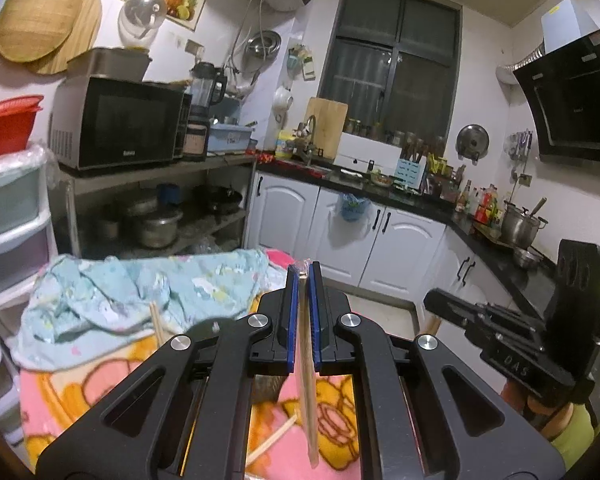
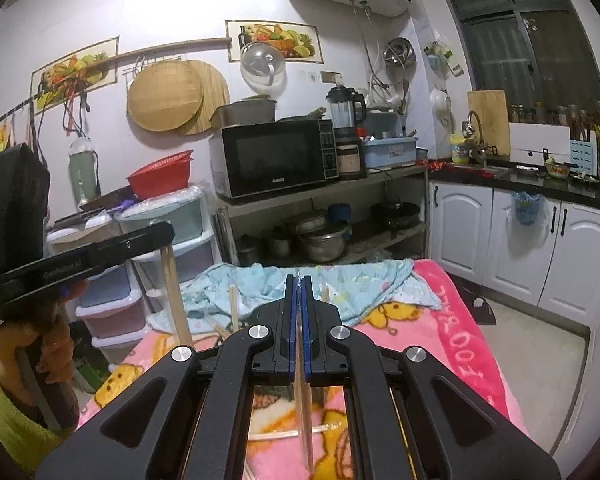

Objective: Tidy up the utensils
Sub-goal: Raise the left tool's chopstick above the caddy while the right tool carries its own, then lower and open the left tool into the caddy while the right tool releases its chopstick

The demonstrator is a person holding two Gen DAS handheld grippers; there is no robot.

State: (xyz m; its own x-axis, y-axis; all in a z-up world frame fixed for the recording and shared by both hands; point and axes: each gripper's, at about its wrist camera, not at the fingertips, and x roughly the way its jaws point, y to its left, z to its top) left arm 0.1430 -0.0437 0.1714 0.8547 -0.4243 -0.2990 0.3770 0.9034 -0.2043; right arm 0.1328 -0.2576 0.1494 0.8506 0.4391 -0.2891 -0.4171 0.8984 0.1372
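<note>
My left gripper (image 1: pixel 304 270) is shut on a wrapped pair of wooden chopsticks (image 1: pixel 308 396) that hangs down between its fingers above the pink blanket (image 1: pixel 100 392). My right gripper (image 2: pixel 299 280) is shut on another wrapped chopstick pair (image 2: pixel 303 408), also hanging down. Each gripper shows in the other's view: the right one (image 1: pixel 500 320) at the right, the left one (image 2: pixel 100 252) at the left with its chopsticks (image 2: pixel 176 292). Loose chopsticks (image 1: pixel 158 324) stand up from a dark container by the blue cloth, and others (image 1: pixel 272 440) lie on the blanket.
A crumpled light blue cloth (image 1: pixel 140 300) lies at the far side of the blanket. Behind it stand a metal shelf with pots (image 2: pixel 324 236), a microwave (image 2: pixel 276 156), plastic drawers (image 1: pixel 8 220) and white cabinets (image 1: pixel 340 232).
</note>
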